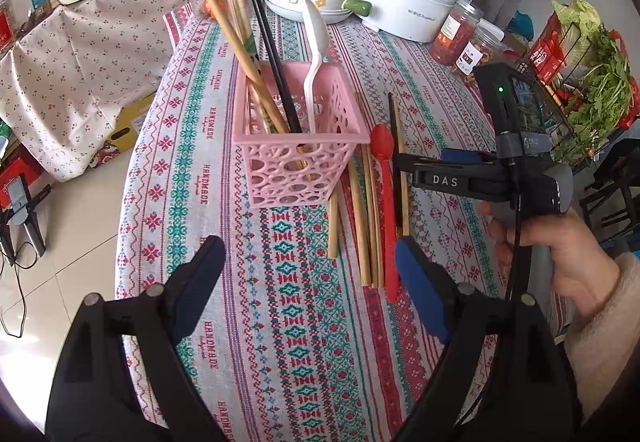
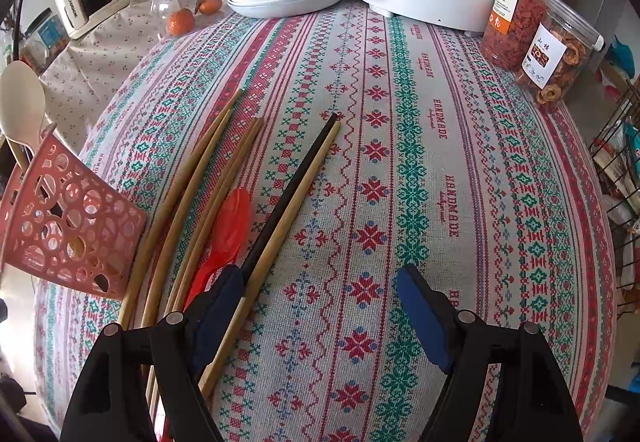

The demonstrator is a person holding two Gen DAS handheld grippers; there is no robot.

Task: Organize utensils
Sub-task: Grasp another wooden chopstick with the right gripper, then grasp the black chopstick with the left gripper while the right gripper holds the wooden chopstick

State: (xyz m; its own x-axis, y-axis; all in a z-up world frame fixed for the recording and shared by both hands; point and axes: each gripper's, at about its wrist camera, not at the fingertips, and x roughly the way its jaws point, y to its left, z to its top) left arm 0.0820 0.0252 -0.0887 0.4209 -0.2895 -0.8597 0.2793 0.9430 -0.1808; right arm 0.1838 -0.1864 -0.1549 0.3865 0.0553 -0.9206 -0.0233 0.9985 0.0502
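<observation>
- Left wrist view: pink basket (image 1: 298,146) stands upright on the table (image 1: 288,302) w/ wooden chopsticks (image 1: 224,26), black chopsticks (image 1: 264,26) and a white spoon (image 1: 314,54) already standing in it.
- Just right of the basket, flat on the cloth: loose wooden chopsticks (image 1: 366,210), a red spoon (image 1: 386,202), then a black + wood pair (image 1: 400,162) furthest from the basket.
- Left hand-held gripper (image 1: 308,282) hangs over bare cloth on the near side of the basket, jaws spread, nothing in them.
- Right hand-held gripper (image 1: 416,170) comes in from the far side of the pile from the basket, tips at the black + wood pair; held by the hand (image 1: 560,254).
- Right wrist view: right hand-held gripper (image 2: 320,306) is released, jaws wide; left pad (image 2: 218,306) sits on/over the near ends of the black chopstick (image 2: 296,182) and its wooden mate (image 2: 304,198). Contact vs. just above: can't tell.
- Red spoon (image 2: 232,218) lies between that pair and the basket (image 2: 68,226).
- Judgement: step = pick up that pair. Shift toward the basket so both sticks sit between the pads, drop low, clench across both near the ends, lift level, then tip upright into the basket. Risk: only one stick caught, or spoon nudged.
</observation>
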